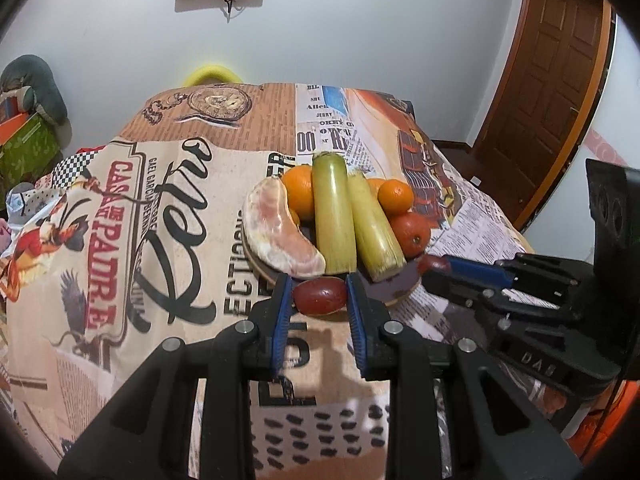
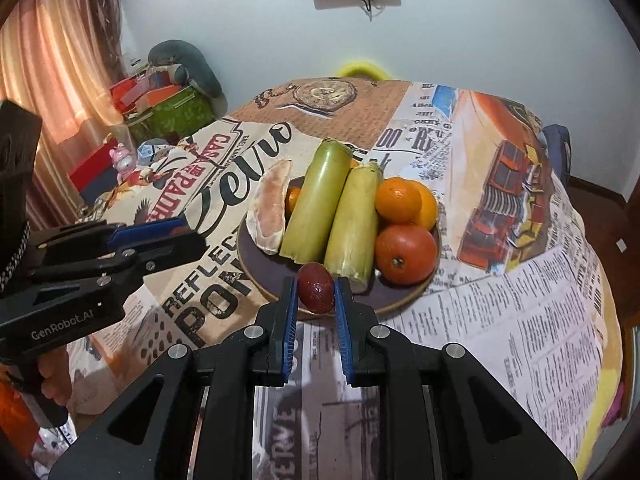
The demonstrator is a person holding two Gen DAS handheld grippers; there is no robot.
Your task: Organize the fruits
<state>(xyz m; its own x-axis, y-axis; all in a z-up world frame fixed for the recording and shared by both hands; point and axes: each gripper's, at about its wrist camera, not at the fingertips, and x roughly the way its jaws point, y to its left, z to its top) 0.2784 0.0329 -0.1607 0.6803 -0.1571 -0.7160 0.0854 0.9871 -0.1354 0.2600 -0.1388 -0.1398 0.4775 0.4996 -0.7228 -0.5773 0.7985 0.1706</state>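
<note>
I see both grippers gripping small dark-red fruits. The left gripper (image 1: 319, 294) has its fingers clenched on a red fruit (image 1: 319, 296) at the near rim of the plate (image 2: 280, 276); the right gripper (image 2: 316, 294) clamps another red fruit (image 2: 316, 288) over the plate, which sits on the bench (image 2: 500, 280) beside the sugarcane pieces (image 2: 316, 204) and oranges (image 2: 400, 200).

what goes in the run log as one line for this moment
left gripper: shut on dark red oval fruit | right gripper: shut on second dark red oval fruit | both near brown round plate rim
</note>
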